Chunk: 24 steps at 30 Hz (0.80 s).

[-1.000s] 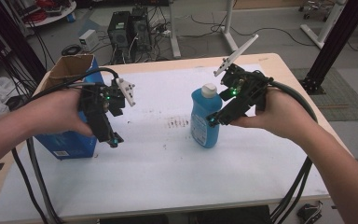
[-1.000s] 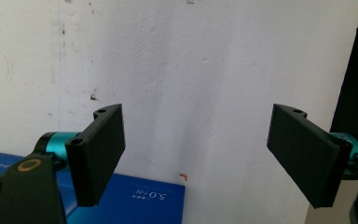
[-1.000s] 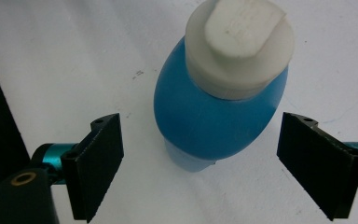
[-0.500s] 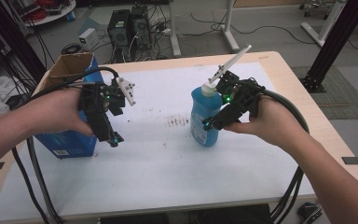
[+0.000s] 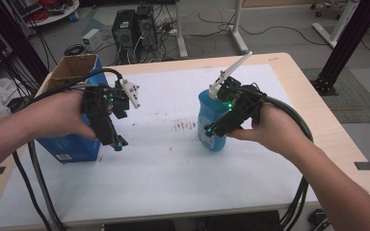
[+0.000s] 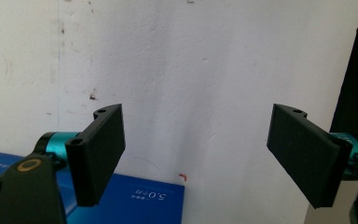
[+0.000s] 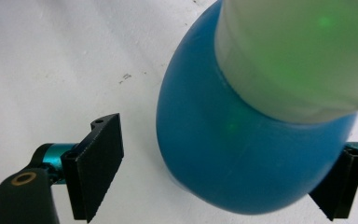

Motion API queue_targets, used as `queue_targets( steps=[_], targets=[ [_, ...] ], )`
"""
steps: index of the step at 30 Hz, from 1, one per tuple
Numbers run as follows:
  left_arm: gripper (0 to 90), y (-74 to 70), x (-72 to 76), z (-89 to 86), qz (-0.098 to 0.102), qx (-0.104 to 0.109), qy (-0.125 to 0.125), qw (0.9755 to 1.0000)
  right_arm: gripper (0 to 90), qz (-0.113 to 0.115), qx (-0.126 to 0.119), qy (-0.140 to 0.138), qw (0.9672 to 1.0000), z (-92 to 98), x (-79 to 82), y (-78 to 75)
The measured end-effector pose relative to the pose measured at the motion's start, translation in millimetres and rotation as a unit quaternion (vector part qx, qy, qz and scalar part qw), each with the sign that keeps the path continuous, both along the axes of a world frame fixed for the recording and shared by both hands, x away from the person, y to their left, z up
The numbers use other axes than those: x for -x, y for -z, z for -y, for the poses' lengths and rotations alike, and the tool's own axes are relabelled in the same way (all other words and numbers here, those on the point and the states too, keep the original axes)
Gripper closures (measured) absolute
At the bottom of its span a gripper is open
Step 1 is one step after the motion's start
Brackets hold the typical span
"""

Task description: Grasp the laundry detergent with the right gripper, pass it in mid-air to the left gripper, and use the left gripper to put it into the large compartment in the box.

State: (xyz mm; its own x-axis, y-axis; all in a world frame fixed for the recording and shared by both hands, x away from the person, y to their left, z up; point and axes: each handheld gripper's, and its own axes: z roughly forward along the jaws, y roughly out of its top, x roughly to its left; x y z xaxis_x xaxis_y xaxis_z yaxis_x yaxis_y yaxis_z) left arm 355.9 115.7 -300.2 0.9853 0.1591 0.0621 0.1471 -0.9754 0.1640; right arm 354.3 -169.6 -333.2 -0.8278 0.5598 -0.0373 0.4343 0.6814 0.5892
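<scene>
The blue bottle (image 5: 212, 122) stood upright near the middle of the white-covered table (image 5: 173, 192), white cap on top, just right of a patch of small dark marks (image 5: 185, 126). The right gripper (image 5: 211, 132) was brought in from the bottle's right side and angled down at it; in the right gripper view its jaws stood apart with the bottle's blue body (image 7: 242, 149) between them, the right jaw close against or touching the lower wall and the left jaw clear of it with bare table showing in the gap. Not yet a grasp, by my reading. The step in hand looked to be closing on the bottle. To do it well, the gripper should be centred so both pads meet the body together, otherwise the nearer jaw will push the bottle sideways or tip it. Grip low on the wide blue part rather than the cap, squarely across the curved wall, since a rounded, probably smooth plastic surface may slip. The left gripper (image 5: 116, 142) was held over the table in front of the blue box (image 5: 72, 147), jaws wide apart and holding nothing; it was well apart from the bottle and need not move.
</scene>
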Motion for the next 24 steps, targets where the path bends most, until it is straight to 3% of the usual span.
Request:
queue_targets(
  steps=[24],
  targets=[
    [19.3,-1.3,0.4,-0.7,0.001,-0.001,-0.001,1.0000,15.4,0.015,0.008,0.013,0.9998,-5.3,0.1,10.0]
  ],
)
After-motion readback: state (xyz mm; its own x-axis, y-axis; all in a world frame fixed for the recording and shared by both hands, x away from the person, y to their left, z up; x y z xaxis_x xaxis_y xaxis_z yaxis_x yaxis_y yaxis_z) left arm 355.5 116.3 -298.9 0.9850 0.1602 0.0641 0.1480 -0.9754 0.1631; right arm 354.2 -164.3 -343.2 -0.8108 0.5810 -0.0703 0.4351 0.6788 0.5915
